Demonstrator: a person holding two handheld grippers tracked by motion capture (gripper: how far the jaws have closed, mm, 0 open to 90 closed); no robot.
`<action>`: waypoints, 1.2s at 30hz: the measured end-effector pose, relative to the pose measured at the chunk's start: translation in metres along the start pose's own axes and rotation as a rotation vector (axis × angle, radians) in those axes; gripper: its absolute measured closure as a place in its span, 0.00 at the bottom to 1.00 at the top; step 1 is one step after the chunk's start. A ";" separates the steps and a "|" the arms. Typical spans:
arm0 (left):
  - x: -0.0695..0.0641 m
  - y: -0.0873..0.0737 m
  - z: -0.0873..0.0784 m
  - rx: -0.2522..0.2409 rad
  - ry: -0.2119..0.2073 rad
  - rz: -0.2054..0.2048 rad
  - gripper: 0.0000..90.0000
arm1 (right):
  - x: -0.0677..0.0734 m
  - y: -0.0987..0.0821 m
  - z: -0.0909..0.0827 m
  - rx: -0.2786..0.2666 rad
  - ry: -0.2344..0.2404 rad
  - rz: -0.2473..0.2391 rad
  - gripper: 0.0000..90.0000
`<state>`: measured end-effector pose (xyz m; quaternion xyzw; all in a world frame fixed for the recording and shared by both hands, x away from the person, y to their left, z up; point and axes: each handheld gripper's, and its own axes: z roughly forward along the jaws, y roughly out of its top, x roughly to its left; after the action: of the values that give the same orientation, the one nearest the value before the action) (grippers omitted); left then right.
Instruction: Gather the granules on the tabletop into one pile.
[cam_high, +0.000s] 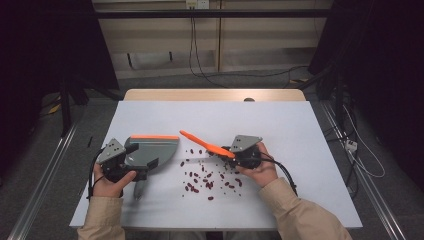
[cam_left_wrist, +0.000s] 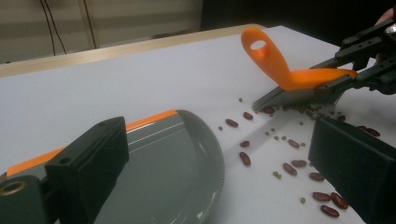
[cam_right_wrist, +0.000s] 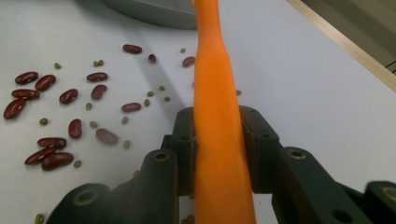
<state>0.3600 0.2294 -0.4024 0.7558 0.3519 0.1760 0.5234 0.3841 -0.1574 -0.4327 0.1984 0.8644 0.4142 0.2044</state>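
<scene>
Right gripper (cam_high: 235, 154) clamps the orange brush (cam_high: 205, 145) mid-worktop; left gripper (cam_high: 131, 159) grips the grey dustpan (cam_high: 152, 148) near the left edge; sweep the beans (cam_high: 210, 180) low, bristles flat, toward the pan's lip

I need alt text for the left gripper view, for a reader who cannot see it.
A grey dustpan with an orange edge lies on a white table, facing scattered red beans and small green ones. Beyond, the right gripper holds an orange-handled brush, bristles on the table.
</scene>
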 end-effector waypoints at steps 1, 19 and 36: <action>0.000 0.000 0.000 0.000 0.000 0.000 0.05 | 0.001 0.000 -0.001 0.001 0.005 -0.003 0.78; 0.001 0.000 -0.002 -0.009 0.004 -0.008 0.05 | -0.003 0.002 -0.011 -0.079 0.052 0.055 0.79; 0.001 -0.003 -0.001 0.004 -0.004 -0.018 0.05 | -0.050 0.017 0.006 -0.148 0.022 0.137 0.79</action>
<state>0.3590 0.2313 -0.4050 0.7541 0.3580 0.1689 0.5242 0.4320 -0.1690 -0.4134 0.2368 0.8181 0.4920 0.1804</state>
